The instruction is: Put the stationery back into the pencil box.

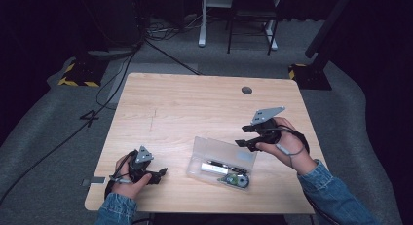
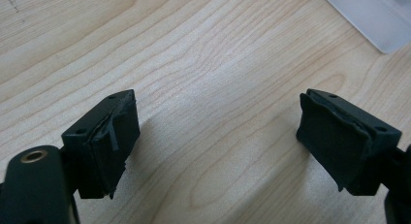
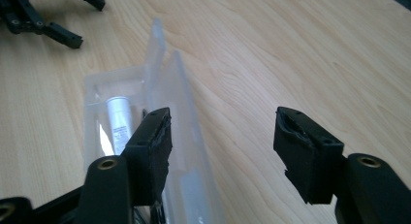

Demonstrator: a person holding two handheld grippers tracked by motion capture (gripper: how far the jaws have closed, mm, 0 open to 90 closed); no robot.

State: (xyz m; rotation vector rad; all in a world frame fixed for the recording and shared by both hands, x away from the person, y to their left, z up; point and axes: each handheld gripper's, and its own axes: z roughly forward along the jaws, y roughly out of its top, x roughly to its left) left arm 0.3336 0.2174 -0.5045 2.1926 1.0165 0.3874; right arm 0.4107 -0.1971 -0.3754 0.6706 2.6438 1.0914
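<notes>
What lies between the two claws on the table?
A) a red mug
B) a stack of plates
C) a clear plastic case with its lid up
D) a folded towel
C: the clear plastic case sits on the table with its lid raised and a white tube inside.

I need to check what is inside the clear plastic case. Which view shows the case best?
The high view: the whole clear plastic case lies open on the table, contents visible. The right gripper view shows it close but edge-on, partly behind a jaw, with a white tube inside. The left gripper view catches a corner of it.
</notes>
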